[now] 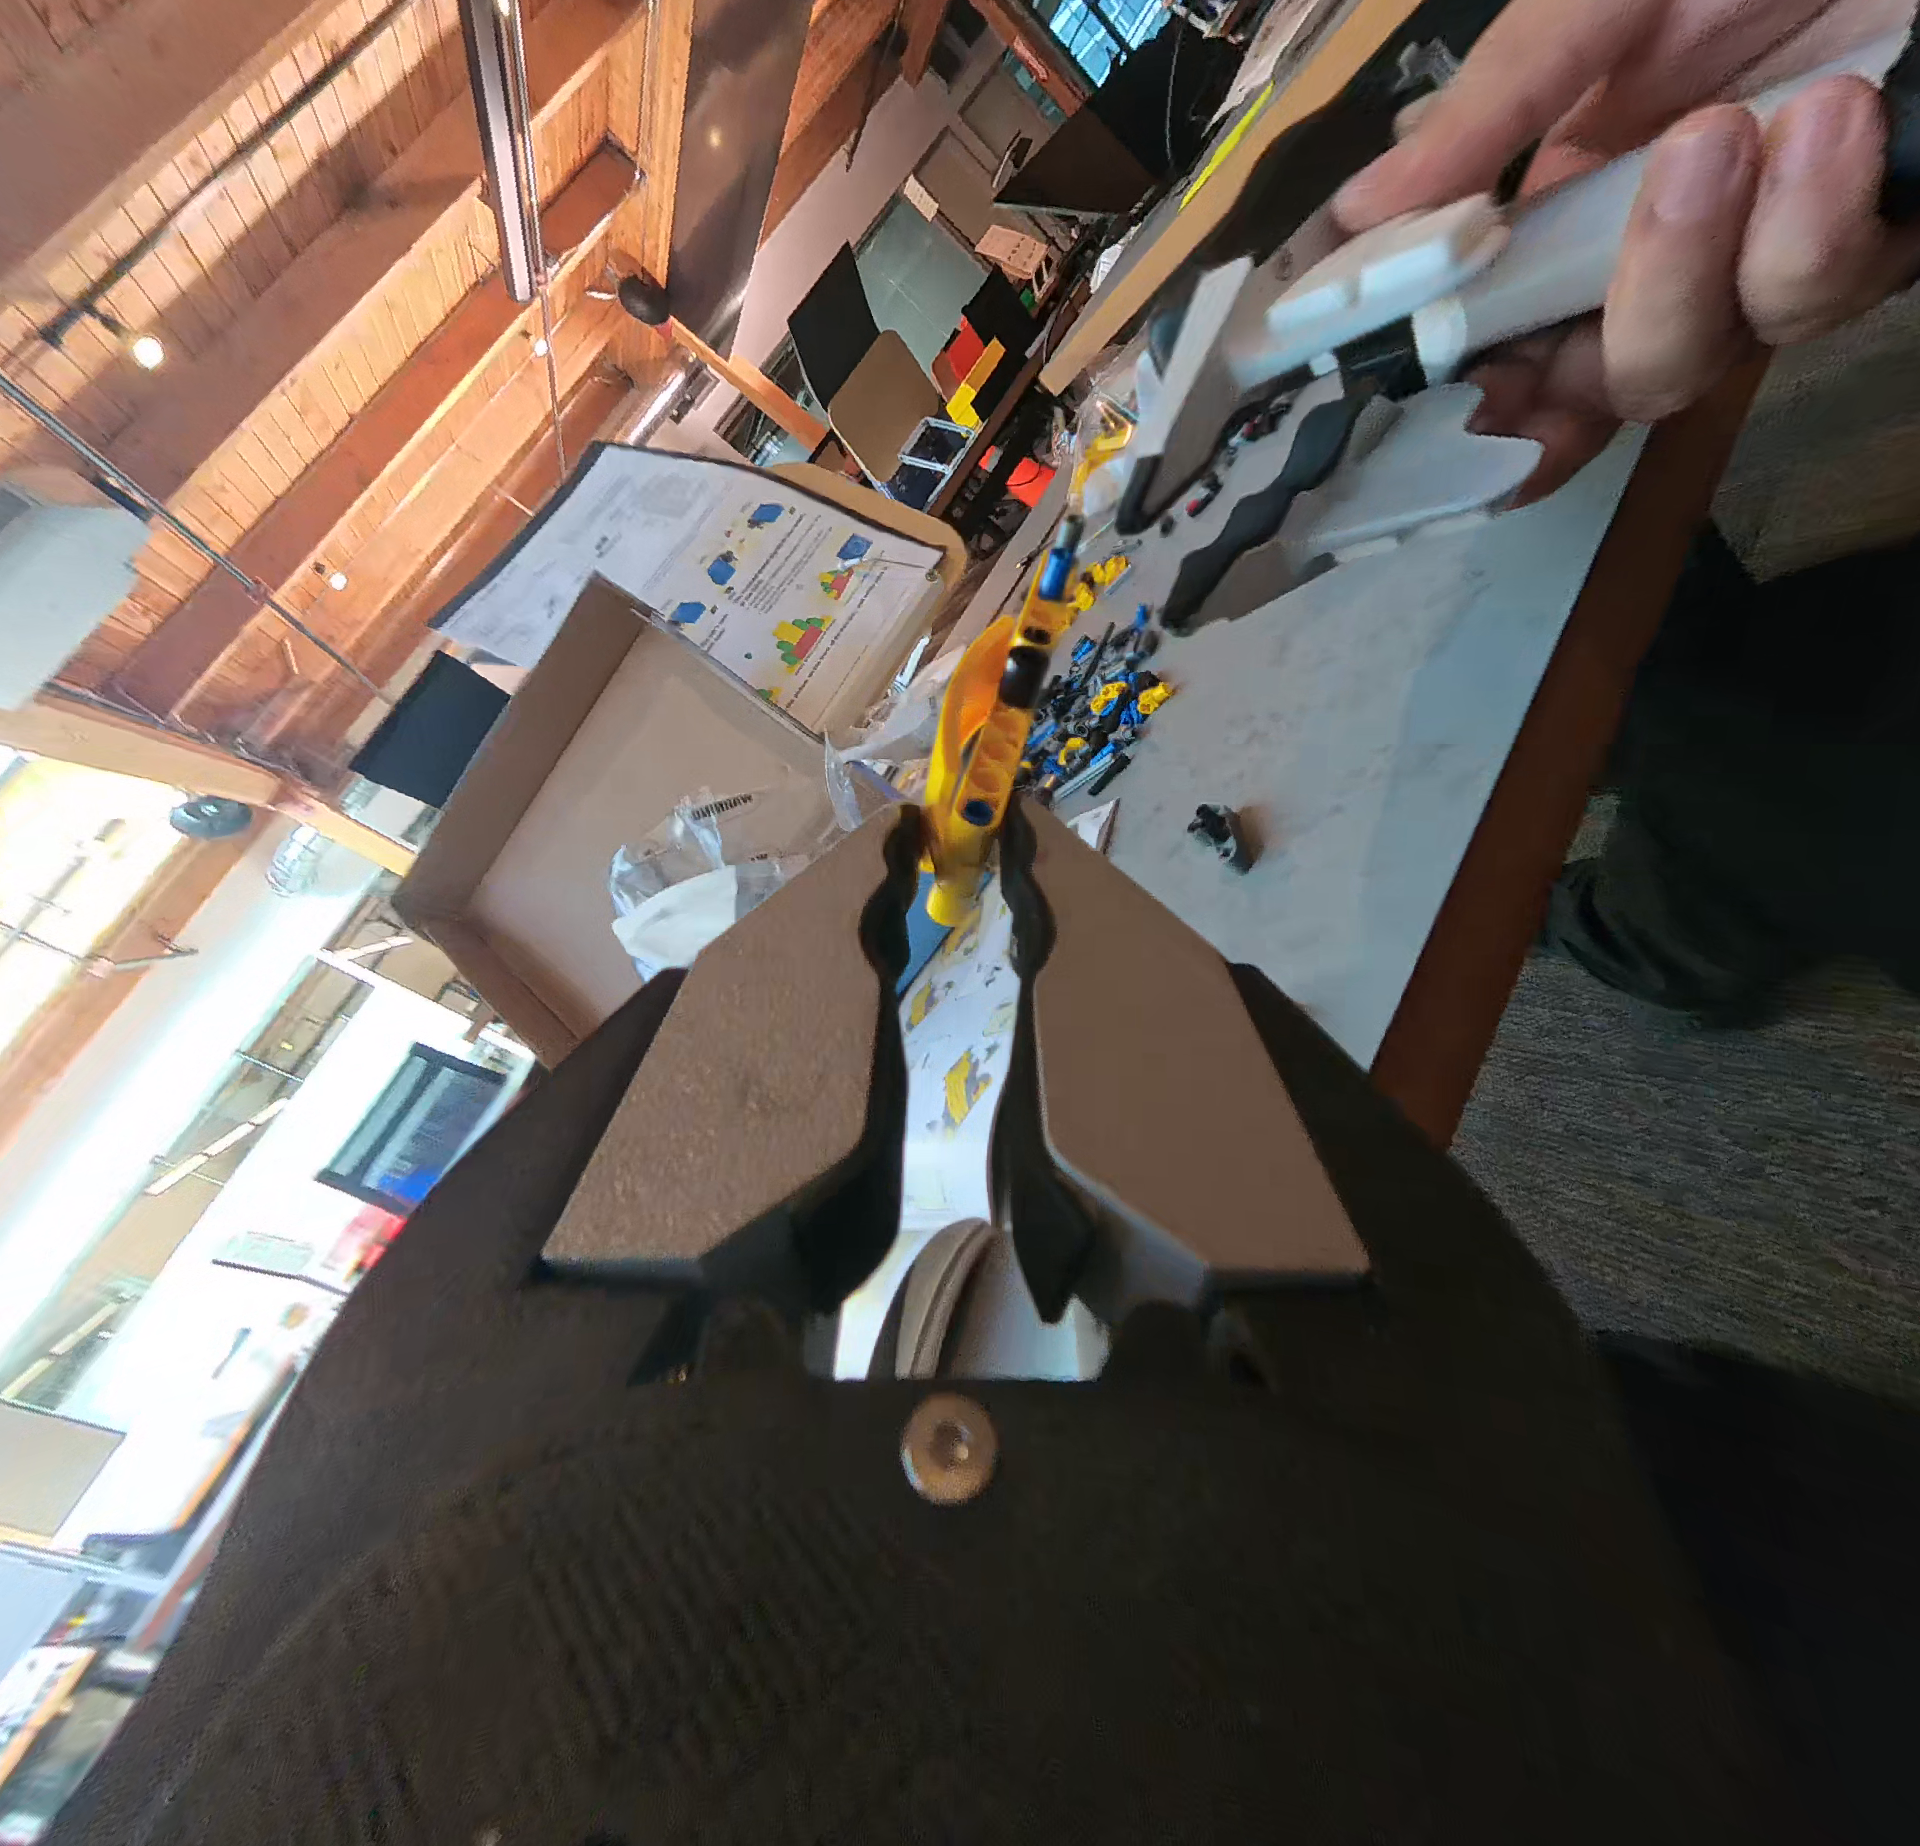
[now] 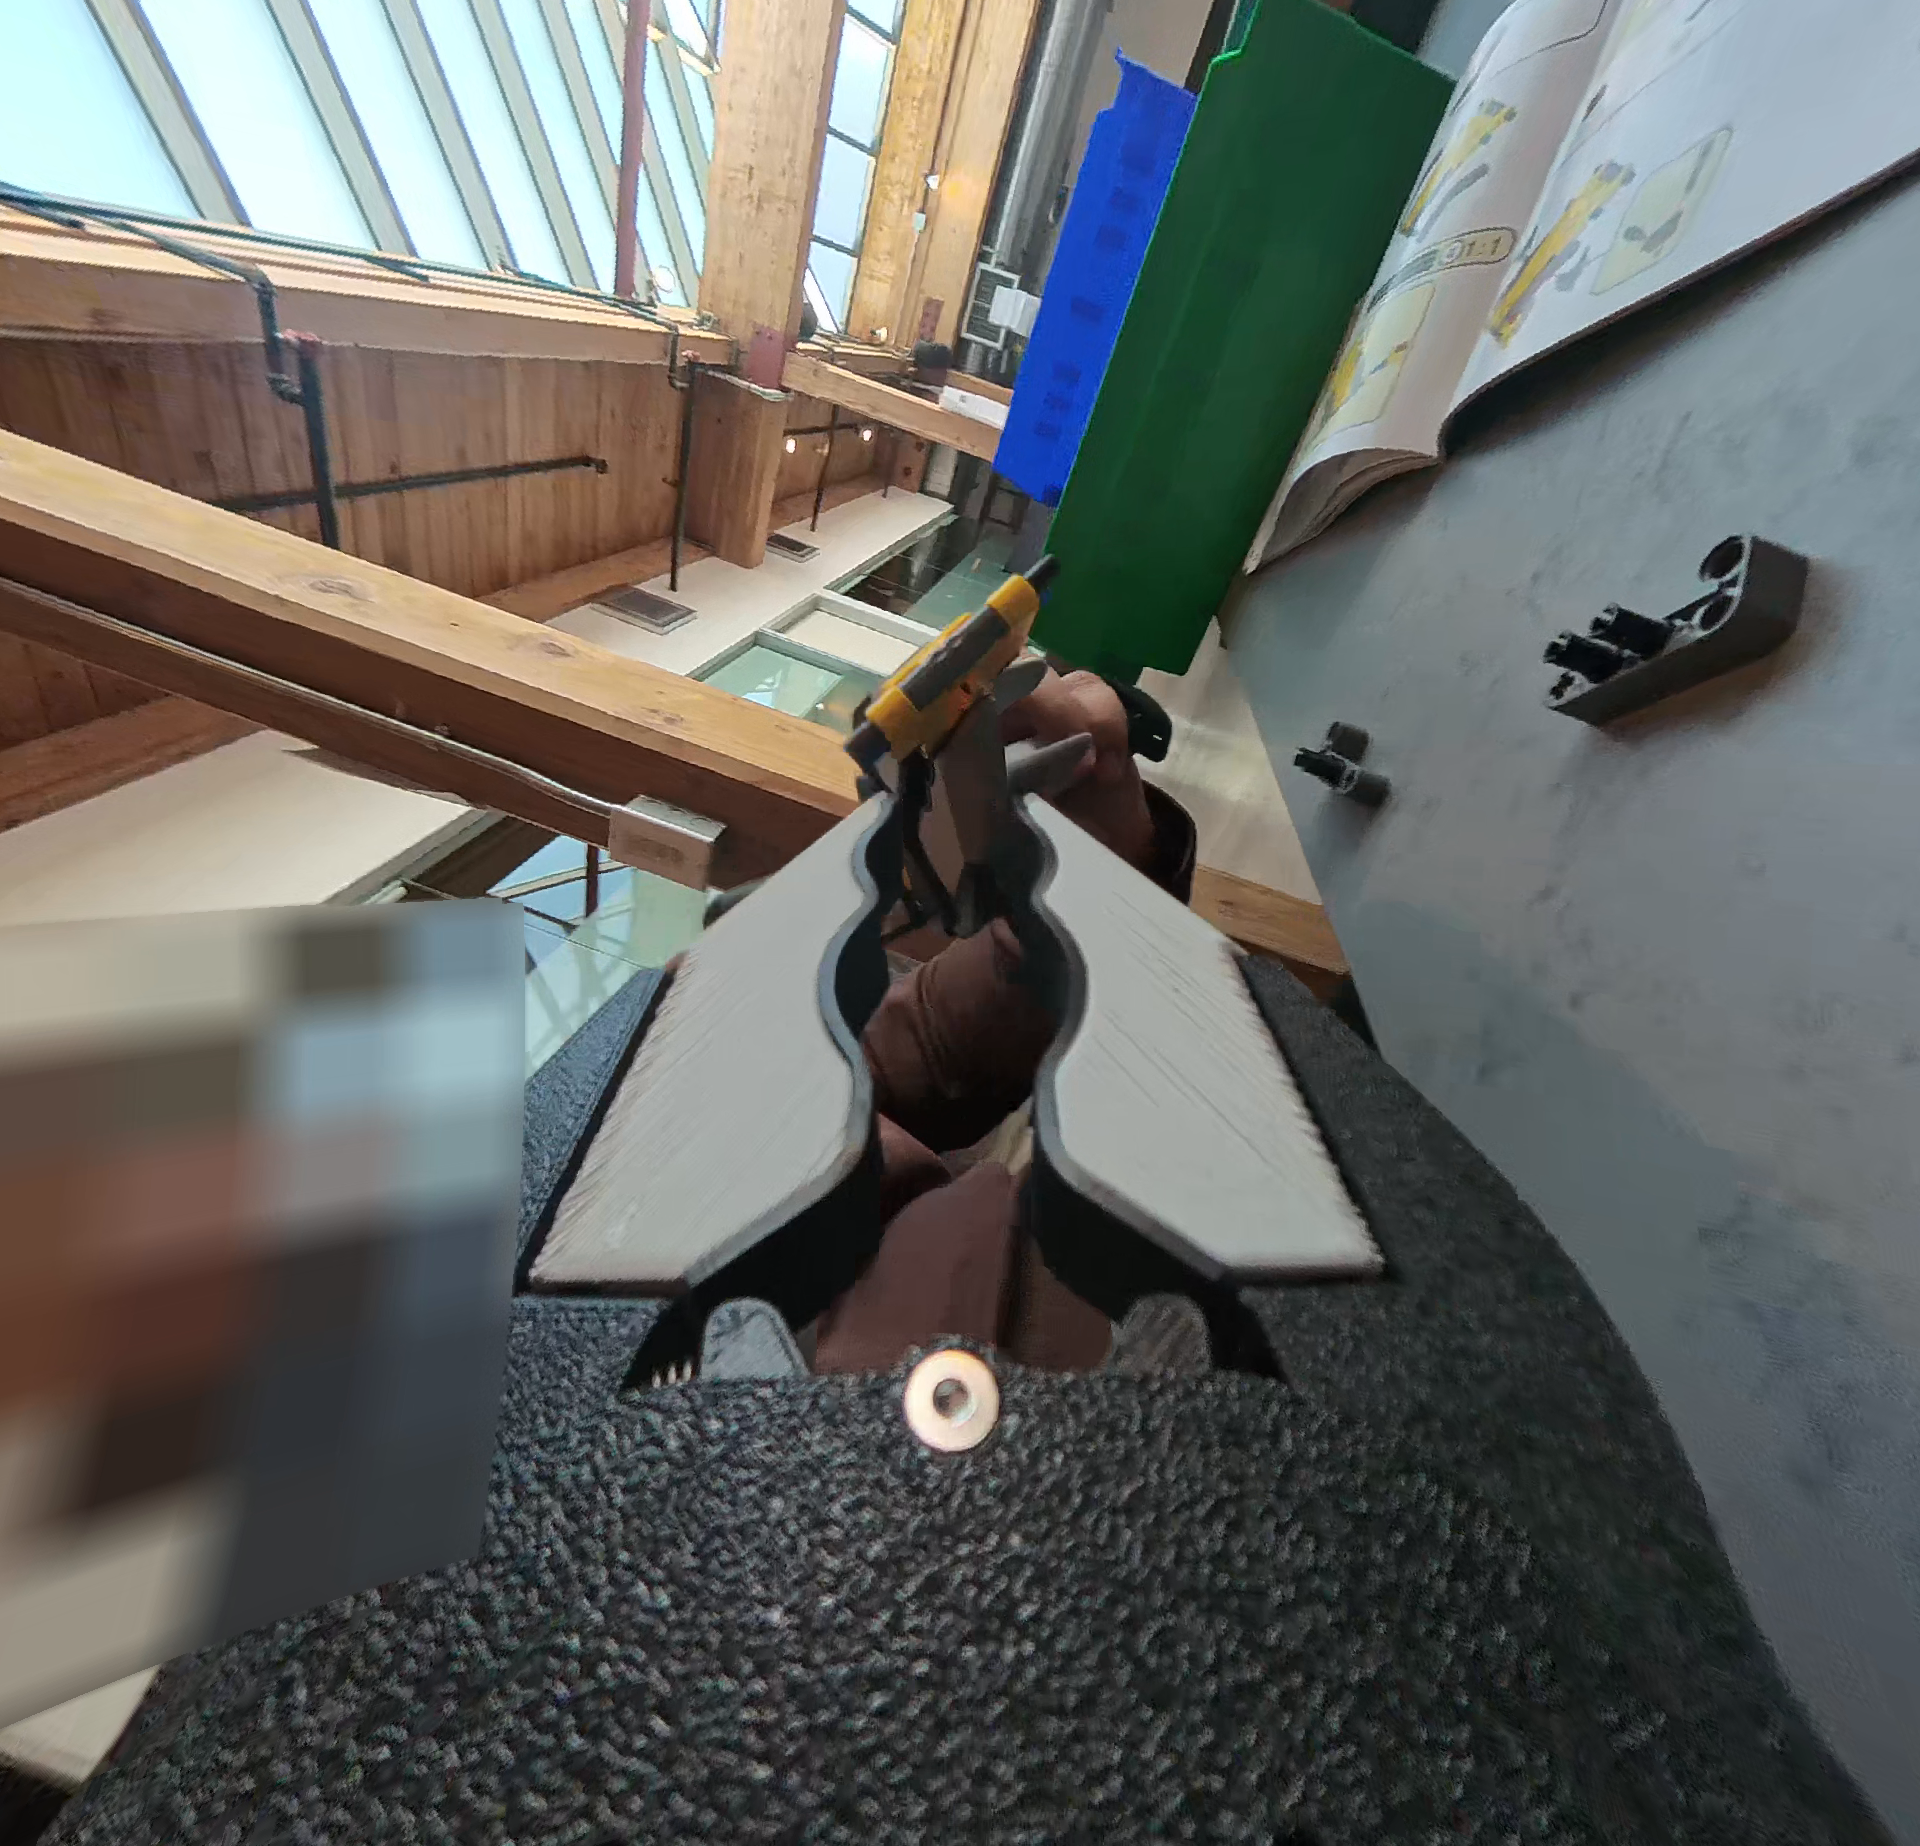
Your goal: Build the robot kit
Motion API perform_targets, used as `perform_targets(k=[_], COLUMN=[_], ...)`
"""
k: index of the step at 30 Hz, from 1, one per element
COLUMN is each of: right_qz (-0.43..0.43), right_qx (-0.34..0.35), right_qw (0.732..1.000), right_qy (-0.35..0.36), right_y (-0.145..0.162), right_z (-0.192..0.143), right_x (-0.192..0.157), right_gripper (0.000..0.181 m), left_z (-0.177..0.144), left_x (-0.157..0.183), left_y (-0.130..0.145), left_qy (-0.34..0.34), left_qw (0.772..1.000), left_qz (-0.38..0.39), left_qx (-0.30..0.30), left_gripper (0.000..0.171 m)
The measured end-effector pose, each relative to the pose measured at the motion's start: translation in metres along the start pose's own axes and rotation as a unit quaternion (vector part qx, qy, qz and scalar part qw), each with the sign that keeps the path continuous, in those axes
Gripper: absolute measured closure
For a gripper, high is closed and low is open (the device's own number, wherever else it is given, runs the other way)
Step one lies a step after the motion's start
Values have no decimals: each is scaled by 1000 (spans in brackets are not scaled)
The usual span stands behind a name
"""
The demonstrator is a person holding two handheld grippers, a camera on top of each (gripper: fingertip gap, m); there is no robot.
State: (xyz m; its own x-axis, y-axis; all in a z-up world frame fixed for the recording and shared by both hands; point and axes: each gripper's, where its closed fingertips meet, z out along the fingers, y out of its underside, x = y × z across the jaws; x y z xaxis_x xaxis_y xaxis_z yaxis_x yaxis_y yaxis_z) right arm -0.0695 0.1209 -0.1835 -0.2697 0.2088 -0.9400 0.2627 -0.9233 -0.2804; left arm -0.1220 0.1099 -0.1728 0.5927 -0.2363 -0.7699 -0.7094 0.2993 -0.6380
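Now the left gripper point(image 1: 961, 851) pinches the yellow brick assembly point(image 1: 987, 726) at its very tips, above the table point(image 1: 1382, 757). Right gripper point(image 2: 951, 809), jaws narrowly parted, hangs just beside that assembly; contact unclear.

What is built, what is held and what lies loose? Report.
Done: a yellow assembly of several joined pieces. In hand: left gripper shut on it; right gripper open, empty. Left: loose pieces and a grey beam lie unattached on the table.
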Motion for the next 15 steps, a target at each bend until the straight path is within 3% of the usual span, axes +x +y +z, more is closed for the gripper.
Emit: perform_targets(k=[4,8,11,15], right_qz=[-16,-131,-304,-517], right_qx=[-8,-28,-60,-90], right_qw=[1000,984,918,761], right_qy=[-1,118,249,382], right_y=[1,2,-3,-12], right_z=[3,2,-3,-9], right_x=[-2,19,28,24], right_gripper=[163,153,142,120], left_z=[2,6,8,9], left_x=[-9,-5,3,13], left_y=[18,33,39,36], left_qy=[12,39,63,98], left_qw=[997,991,987,979], left_qz=[-69,-118,-140,-171], left_qx=[-19,-41,-51,-44], left_gripper=[159,159,158,159])
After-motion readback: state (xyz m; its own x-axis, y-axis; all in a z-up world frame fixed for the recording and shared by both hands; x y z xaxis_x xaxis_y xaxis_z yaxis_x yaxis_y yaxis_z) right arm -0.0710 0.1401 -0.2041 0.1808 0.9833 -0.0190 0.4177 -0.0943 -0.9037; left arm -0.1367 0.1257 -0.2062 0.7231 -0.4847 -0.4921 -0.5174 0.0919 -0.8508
